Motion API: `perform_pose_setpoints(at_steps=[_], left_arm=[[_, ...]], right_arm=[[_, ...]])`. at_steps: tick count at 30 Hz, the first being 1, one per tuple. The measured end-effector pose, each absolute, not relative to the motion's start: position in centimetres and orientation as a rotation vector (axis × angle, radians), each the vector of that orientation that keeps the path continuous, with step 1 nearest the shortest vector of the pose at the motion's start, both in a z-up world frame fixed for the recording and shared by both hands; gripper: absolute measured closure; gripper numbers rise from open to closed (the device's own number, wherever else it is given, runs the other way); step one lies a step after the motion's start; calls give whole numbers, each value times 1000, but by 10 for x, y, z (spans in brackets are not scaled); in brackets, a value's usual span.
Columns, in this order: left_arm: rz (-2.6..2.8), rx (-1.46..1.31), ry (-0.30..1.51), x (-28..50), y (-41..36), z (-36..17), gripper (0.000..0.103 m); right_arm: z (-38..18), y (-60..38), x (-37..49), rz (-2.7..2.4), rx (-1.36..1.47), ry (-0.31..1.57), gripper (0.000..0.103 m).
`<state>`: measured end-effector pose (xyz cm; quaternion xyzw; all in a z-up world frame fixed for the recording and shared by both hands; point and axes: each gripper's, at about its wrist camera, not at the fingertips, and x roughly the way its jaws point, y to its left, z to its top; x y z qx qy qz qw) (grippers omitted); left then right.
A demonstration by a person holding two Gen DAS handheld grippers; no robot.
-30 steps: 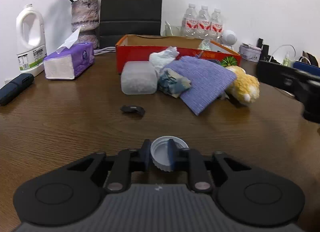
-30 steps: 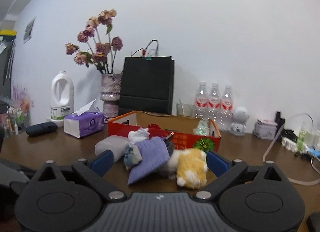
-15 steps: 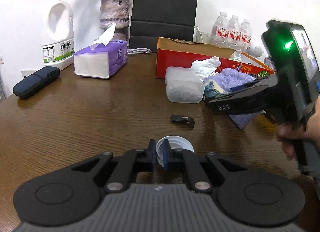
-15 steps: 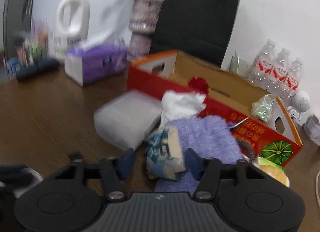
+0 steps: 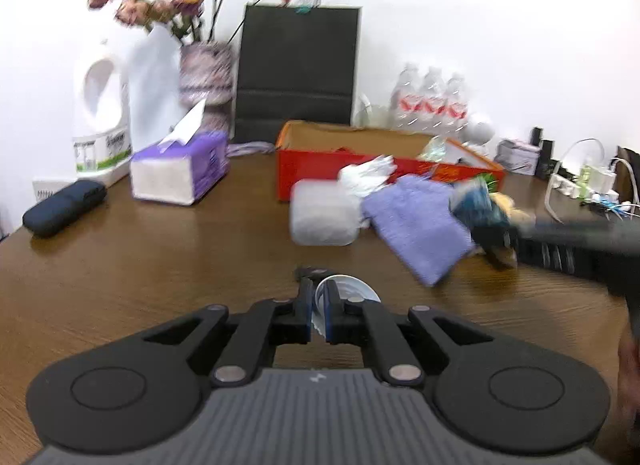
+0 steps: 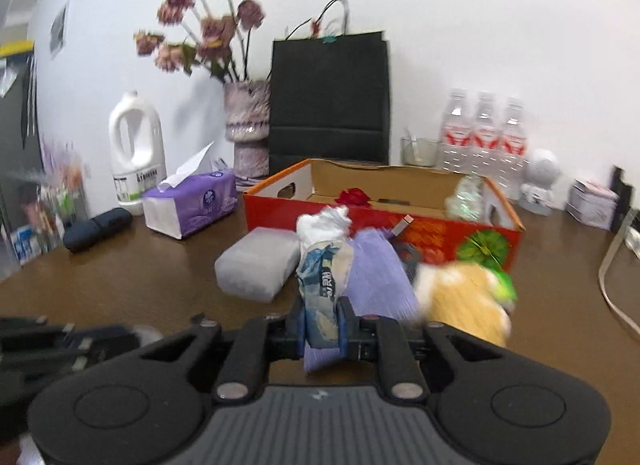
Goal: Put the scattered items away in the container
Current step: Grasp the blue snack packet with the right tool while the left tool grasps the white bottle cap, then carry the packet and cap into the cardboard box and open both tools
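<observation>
My left gripper (image 5: pixel 319 315) is shut on a white bottle cap (image 5: pixel 352 293), held on edge just above the wooden table. My right gripper (image 6: pixel 322 325) is closing its jaws, and its pads press on a crumpled blue-patterned packet (image 6: pixel 324 269). In the left wrist view that packet (image 5: pixel 476 205) shows at the right. The red cardboard box (image 6: pixel 400 233) stands open behind. In front of it lie a frosted plastic box (image 6: pixel 256 265), a purple cloth (image 6: pixel 376 273), a white crumpled wrapper (image 6: pixel 324 223) and a yellow plush toy (image 6: pixel 464 297).
A small black clip (image 5: pixel 308 272) lies just past the cap. A purple tissue pack (image 5: pixel 180 173), white jug (image 5: pixel 102 121), flower vase (image 5: pixel 206 81), black paper bag (image 5: pixel 298 73) and water bottles (image 5: pixel 430 105) line the back. A dark case (image 5: pixel 64 207) lies left, cables (image 5: pixel 584 185) right.
The right gripper swung down to the pile, closed on the blue packet and drew it to the right of the purple cloth. The left gripper closed further on the cap and rose slightly.
</observation>
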<state>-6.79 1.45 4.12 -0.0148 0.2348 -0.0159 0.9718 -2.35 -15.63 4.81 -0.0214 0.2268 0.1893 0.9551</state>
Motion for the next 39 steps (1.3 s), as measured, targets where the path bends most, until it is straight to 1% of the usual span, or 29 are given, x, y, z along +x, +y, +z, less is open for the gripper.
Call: perform_pose_setpoints(at_steps=[6,12,19,24,28,32,35,36,39], left_arm=[[-59,22,437,-88,-20,48,97],[-32,74,366,-117,-43,53,97],[-22,71,324,-140,-53,55,97],[-23,53,332,-130,-50,55,97],[-28,22,315,-99,-38,70,97],[-64,-31,279,-44,-25,94,97],[-77,-12,267,15,-24,108,97],[-87,-11,280,39,-24,113,97],[-146,-20,377,117,-26,126,97]], right_arm=[[32,-186,-66,364,26,440,87],[40,-202,-94,366,30,345,87],[42,-215,-118,346,55,304,87],[46,-220,-120,320,54,288,87],[53,-217,-95,312,60,299,86],[69,-208,-51,331,31,287,86],[90,-205,-3,334,33,280,86],[98,-204,19,348,36,286,85],[114,-204,96,421,59,346,85]])
